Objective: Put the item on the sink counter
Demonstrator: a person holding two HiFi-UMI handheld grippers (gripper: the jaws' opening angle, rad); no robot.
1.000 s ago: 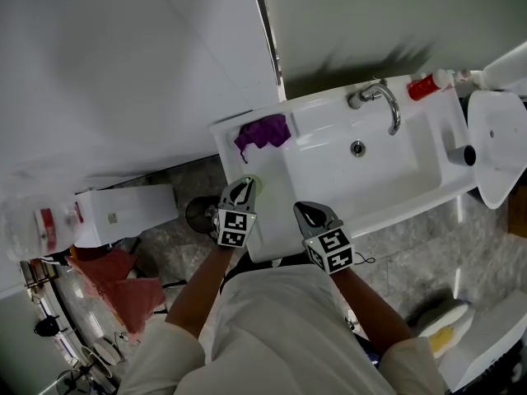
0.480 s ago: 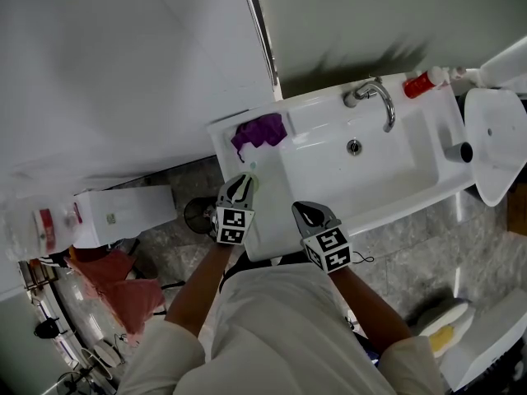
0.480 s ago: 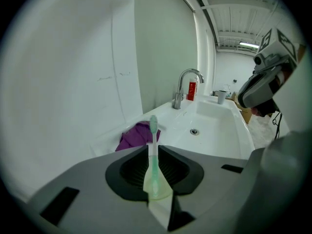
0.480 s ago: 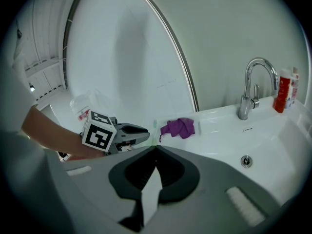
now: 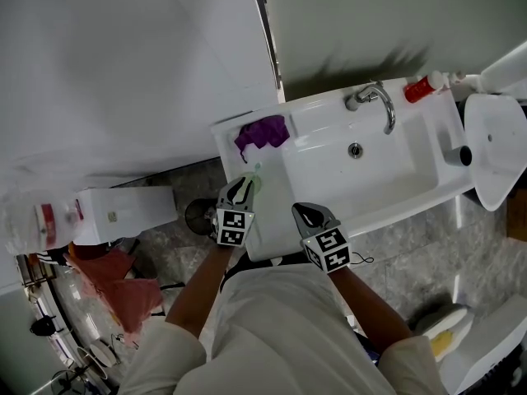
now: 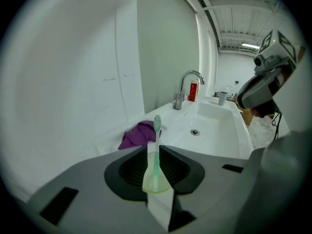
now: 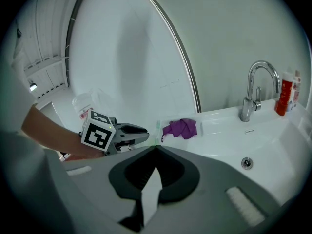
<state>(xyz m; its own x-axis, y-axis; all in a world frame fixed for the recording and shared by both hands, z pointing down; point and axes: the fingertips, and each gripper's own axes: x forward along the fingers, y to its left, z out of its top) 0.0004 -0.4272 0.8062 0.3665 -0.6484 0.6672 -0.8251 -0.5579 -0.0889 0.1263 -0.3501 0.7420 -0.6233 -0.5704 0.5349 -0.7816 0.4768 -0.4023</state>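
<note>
Looked steeply down from head height onto the sink [image 5: 387, 173]. In both gripper views, peered low and close across the basin toward the faucet [image 6: 181, 95]; shared the purple cloth [image 7: 181, 127].

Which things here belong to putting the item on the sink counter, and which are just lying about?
In the job: toothbrush, clamped in the left gripper; sink counter.
Lying about: purple cloth; red bottle; faucet; dark cup.
</note>
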